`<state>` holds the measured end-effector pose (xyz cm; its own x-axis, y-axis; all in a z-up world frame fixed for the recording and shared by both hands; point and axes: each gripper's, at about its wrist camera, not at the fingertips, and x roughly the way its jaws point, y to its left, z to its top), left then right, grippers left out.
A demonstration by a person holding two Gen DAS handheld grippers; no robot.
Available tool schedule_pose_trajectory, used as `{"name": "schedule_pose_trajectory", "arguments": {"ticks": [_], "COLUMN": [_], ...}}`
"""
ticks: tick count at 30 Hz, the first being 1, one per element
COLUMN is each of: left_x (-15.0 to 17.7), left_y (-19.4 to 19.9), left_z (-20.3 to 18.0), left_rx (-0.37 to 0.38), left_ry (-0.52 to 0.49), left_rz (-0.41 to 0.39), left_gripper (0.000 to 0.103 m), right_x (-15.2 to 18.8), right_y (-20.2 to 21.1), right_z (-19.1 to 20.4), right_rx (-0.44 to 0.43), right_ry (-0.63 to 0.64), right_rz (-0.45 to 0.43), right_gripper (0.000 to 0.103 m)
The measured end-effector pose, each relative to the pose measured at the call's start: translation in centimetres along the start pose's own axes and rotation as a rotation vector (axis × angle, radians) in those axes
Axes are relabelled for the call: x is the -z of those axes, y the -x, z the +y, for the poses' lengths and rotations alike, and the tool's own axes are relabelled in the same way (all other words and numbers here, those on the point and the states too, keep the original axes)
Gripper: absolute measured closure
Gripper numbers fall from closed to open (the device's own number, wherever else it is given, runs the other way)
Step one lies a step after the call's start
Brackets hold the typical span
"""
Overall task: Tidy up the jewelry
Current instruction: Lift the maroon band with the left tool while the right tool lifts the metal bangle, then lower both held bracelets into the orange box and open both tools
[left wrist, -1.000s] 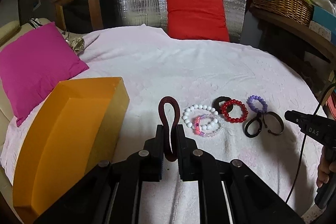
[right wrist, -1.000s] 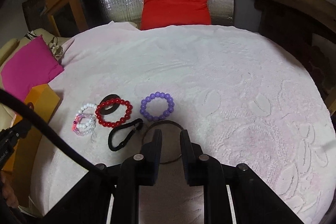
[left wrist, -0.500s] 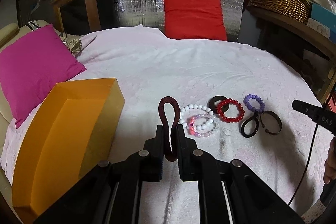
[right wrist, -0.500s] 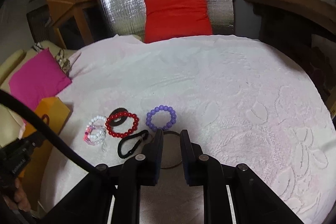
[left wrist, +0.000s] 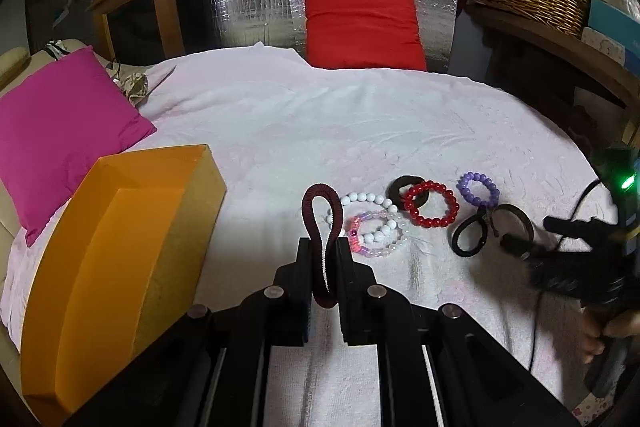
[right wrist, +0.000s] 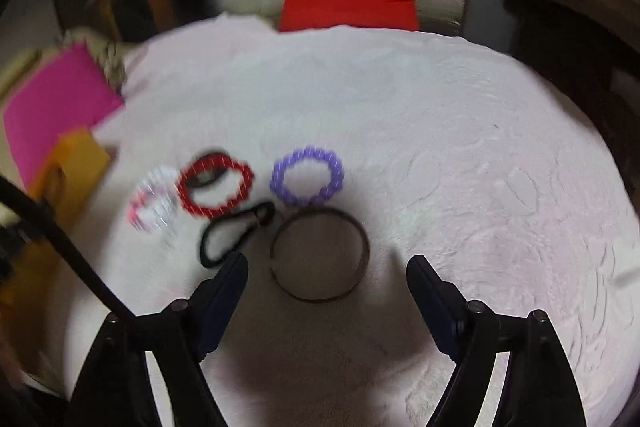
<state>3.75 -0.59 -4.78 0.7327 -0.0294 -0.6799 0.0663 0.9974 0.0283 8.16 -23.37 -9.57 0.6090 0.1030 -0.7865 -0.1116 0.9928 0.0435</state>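
Left claw (left wrist: 323, 259): clenched on a dark red band (left wrist: 322, 227).
Right claw (right wrist: 326, 267): jaws just opened wide — released, empty; a thin bangle (right wrist: 319, 254) lies just ahead.

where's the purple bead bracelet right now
In the right wrist view the purple bead bracelet lies on the white cloth, right of the red bead bracelet, just beyond the dark bangle.

My right hand-held gripper (right wrist: 326, 265) has just spread its jaws wide; half a second back they stood nearly together. It has dropped lower and closer to the pink cover (right wrist: 460, 147), so the open dark bangle (right wrist: 320, 255) now lies just ahead of the gap between the fingers, touched by neither. In my left view the right hand-held gripper (left wrist: 532, 239) has come further in from the right edge, right up to that bangle (left wrist: 514, 223).
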Motion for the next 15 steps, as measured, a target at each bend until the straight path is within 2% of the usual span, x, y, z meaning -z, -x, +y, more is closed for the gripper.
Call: {"name": "schedule_pose_trajectory", "arguments": {"ticks": [2,4,11,15], "left_x": [0.0,0.0,-0.1,-0.1], "left_y": [0.1,0.2,1.4,2.9], "left_z": [0.2,0.4,2.0,3.2], "left_rx": [0.004,0.001,0.001,-0.016], "left_ry": [0.002,0.004,0.043,0.069], "left_rz": [-0.003,-0.004,-0.035,-0.075], "left_gripper": [0.092,0.092,0.092,0.091], "right_x": [0.3,0.3,-0.5,-1.0], "right_y": [-1.8,-1.7,0.9,4.9], "right_z": [0.4,0.4,0.8,1.6], "right_rx": [0.052,0.045,0.026,-0.065], "right_ry": [0.031,0.023,0.014,-0.009], "right_rz": [0.028,-0.020,-0.050,-0.126], "right_gripper": [0.022,0.038,0.040,0.040]}}
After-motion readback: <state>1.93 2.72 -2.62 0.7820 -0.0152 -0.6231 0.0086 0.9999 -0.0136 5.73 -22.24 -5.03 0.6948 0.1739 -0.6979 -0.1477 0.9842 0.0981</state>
